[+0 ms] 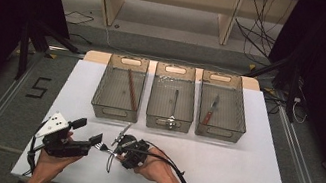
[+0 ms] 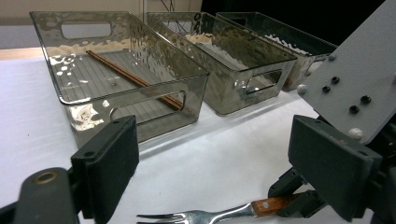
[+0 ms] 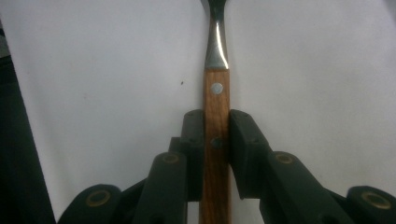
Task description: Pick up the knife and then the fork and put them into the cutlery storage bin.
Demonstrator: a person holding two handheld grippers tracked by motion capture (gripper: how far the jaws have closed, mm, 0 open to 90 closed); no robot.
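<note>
A fork with a wooden handle and steel neck lies along the white table. My right gripper is shut on the handle, with a pad pressed on each side. In the high view the right gripper sits at the front middle, and the fork points left out of it. My left gripper stands open just left of the tines. In the left gripper view its jaws are wide apart with nothing between them, and the fork lies on the table beyond them.
Three clear bins stand in a row at the back. The left bin holds brown chopsticks, the middle bin a spoon, the right bin a wooden-handled knife. White tabletop stretches to the right.
</note>
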